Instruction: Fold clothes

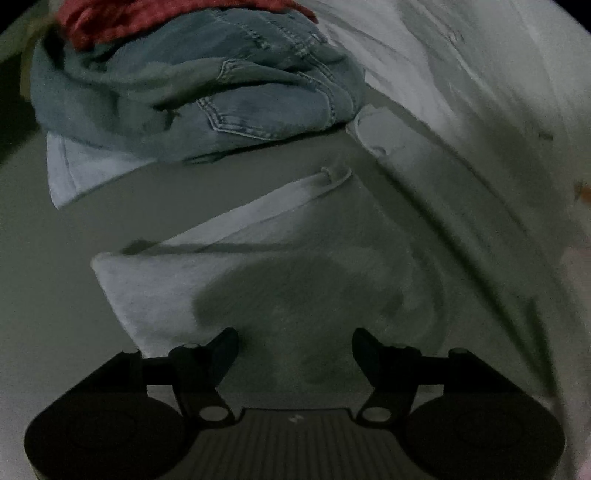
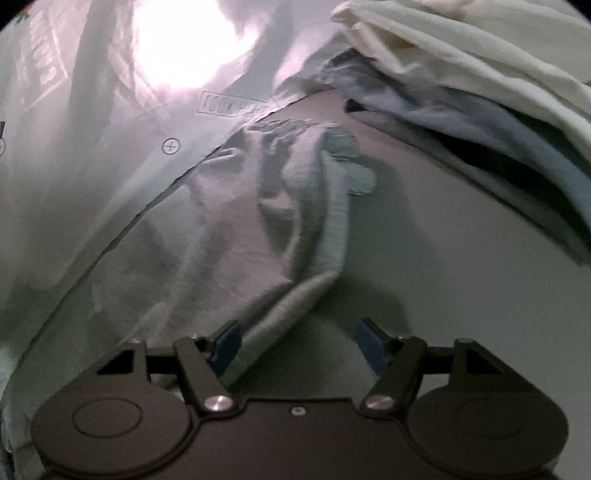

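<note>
A white T-shirt (image 1: 258, 288) lies spread on the pale table (image 1: 37, 277), one folded corner pointing left. My left gripper (image 1: 294, 334) hovers just above that corner, its dark fingers wide apart and nothing pinched between them. In the right wrist view the same kind of white shirt (image 2: 110, 166), with faint printing, has a bunched sleeve (image 2: 280, 206) ending in a ribbed hem. My right gripper (image 2: 298, 326) stands open over the table; the hem lies beside its left blue pad (image 2: 227, 343), and the right pad is clear of cloth.
A heap of blue jeans (image 1: 207, 92) topped by a red garment (image 1: 147, 18) sits at the far left, over a pale blue cloth (image 1: 74, 173). On the right are a cream cloth (image 2: 461, 48) and a blue garment (image 2: 498, 147). Bare tabletop (image 2: 480, 295) shows between them.
</note>
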